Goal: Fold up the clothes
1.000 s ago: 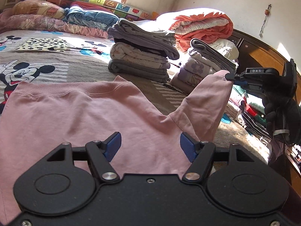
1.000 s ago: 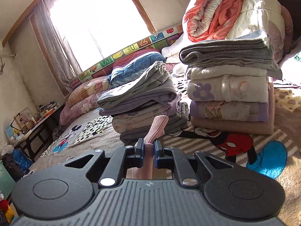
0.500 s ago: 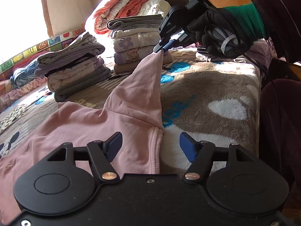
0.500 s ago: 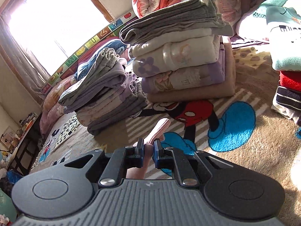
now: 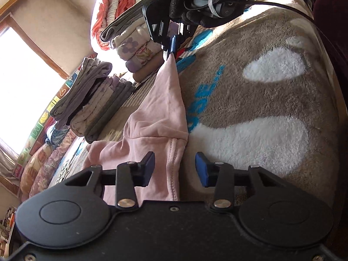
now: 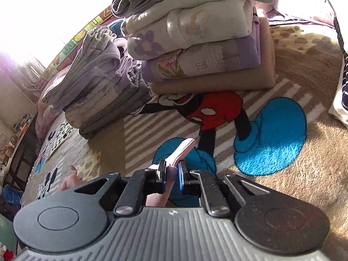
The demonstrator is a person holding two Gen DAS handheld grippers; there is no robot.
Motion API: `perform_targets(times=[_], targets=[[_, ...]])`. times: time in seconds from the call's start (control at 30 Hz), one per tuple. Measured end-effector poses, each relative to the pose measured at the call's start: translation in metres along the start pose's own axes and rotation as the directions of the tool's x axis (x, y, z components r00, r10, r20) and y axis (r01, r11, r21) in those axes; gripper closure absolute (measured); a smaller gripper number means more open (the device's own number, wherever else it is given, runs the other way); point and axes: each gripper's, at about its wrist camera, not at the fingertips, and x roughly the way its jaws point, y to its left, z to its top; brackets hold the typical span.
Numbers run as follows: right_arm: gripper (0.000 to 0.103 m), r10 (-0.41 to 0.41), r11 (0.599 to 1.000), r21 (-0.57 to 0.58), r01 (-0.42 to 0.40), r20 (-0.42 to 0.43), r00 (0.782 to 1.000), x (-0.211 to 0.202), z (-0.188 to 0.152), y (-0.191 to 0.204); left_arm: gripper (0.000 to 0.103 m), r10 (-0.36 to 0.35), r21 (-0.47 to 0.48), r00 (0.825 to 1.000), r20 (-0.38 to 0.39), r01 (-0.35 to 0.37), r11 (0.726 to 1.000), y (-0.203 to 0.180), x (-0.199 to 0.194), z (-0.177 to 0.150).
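A pink sweatshirt (image 5: pixel 156 117) lies on the Mickey Mouse blanket (image 5: pixel 261 100). My right gripper (image 5: pixel 170 51) is shut on the sleeve cuff and holds the sleeve stretched up off the bed. In the right wrist view the ribbed pink cuff (image 6: pixel 182 150) sticks out between the closed fingers of the right gripper (image 6: pixel 171 171). My left gripper (image 5: pixel 174 166) is open, its blue pads on either side of the sweatshirt's side seam near the armpit, not clamped.
Two stacks of folded clothes and blankets (image 6: pixel 195 50) (image 6: pixel 104 82) stand on the bed behind the sweatshirt. An orange and white quilt (image 5: pixel 117 10) is piled at the headboard. Pillows (image 5: pixel 43 165) lie by the window. The bed's edge (image 5: pixel 335 108) is at the right.
The left gripper has swung right and rolled, and now straddles the side seam below the armpit. The right gripper has carried the cuff lower and nearer the blanket, still clamped.
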Motion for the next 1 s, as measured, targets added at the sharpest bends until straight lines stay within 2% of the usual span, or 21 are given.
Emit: perform_targets(times=[0.07,0.17,0.3,0.37,0.5,0.53,0.57,0.63,0.77,0.83,0.9,0.97,1.0], targets=[[0.091,0.007,1.000,0.006,-0.007,-0.013,1.000,0.007,0.000,-0.005,0.097,0.015,-0.029,0.999,-0.031,-0.016,0.999,0.000,0.002,0.004],[0.091,0.014,1.000,0.018,-0.014,-0.017,1.000,0.013,-0.001,-0.011,0.097,0.047,-0.042,0.999,-0.024,-0.048,0.998,0.001,-0.005,0.010],[0.091,0.006,0.999,0.037,-0.005,-0.023,1.000,0.025,-0.002,-0.019,0.097,-0.028,-0.035,0.999,-0.038,0.026,0.999,-0.004,0.001,0.001],[0.091,-0.008,0.999,0.041,0.009,-0.028,1.000,0.032,-0.004,-0.022,0.097,-0.055,-0.062,0.998,-0.027,0.053,0.997,0.001,-0.001,0.002],[0.091,-0.021,1.000,0.019,0.021,-0.016,1.000,0.036,-0.006,-0.020,0.087,-0.075,-0.094,0.997,-0.006,0.074,0.993,0.005,-0.007,0.004],[0.091,-0.024,1.000,0.009,0.024,-0.015,1.000,0.036,-0.006,-0.019,0.077,-0.069,-0.098,0.998,0.004,0.069,0.993,0.005,-0.009,0.005],[0.091,-0.027,1.000,-0.002,0.027,-0.015,1.000,0.036,-0.005,-0.018,0.061,-0.055,-0.109,0.998,0.017,0.057,0.992,0.005,-0.010,0.007],[0.091,-0.033,0.999,-0.023,0.033,-0.014,0.999,0.035,-0.005,-0.016,0.049,-0.028,-0.129,0.999,0.042,0.033,0.991,0.006,-0.012,0.010],[0.089,-0.070,0.994,-0.090,0.070,0.003,0.998,0.029,-0.004,-0.009,0.049,0.013,-0.074,1.000,0.024,-0.012,0.997,-0.009,0.004,0.012],[0.083,-0.100,0.987,-0.125,0.103,0.032,0.995,0.023,-0.003,-0.006,0.052,0.038,-0.052,0.999,0.032,-0.036,0.998,-0.014,0.008,0.016],[0.083,-0.133,0.980,-0.141,0.141,0.062,0.989,0.016,-0.002,-0.004,0.058,0.029,-0.037,0.999,0.028,-0.028,0.999,-0.016,0.008,0.018],[0.083,-0.163,0.962,-0.200,0.186,0.129,0.978,-0.001,-0.006,0.005,0.058,0.020,-0.033,0.999,0.026,-0.020,0.999,-0.016,0.006,0.017],[0.083,-0.149,0.952,-0.243,0.184,0.155,0.977,-0.009,-0.011,0.012,0.058,0.012,-0.035,1.000,0.027,-0.011,0.999,-0.015,0.005,0.017]])
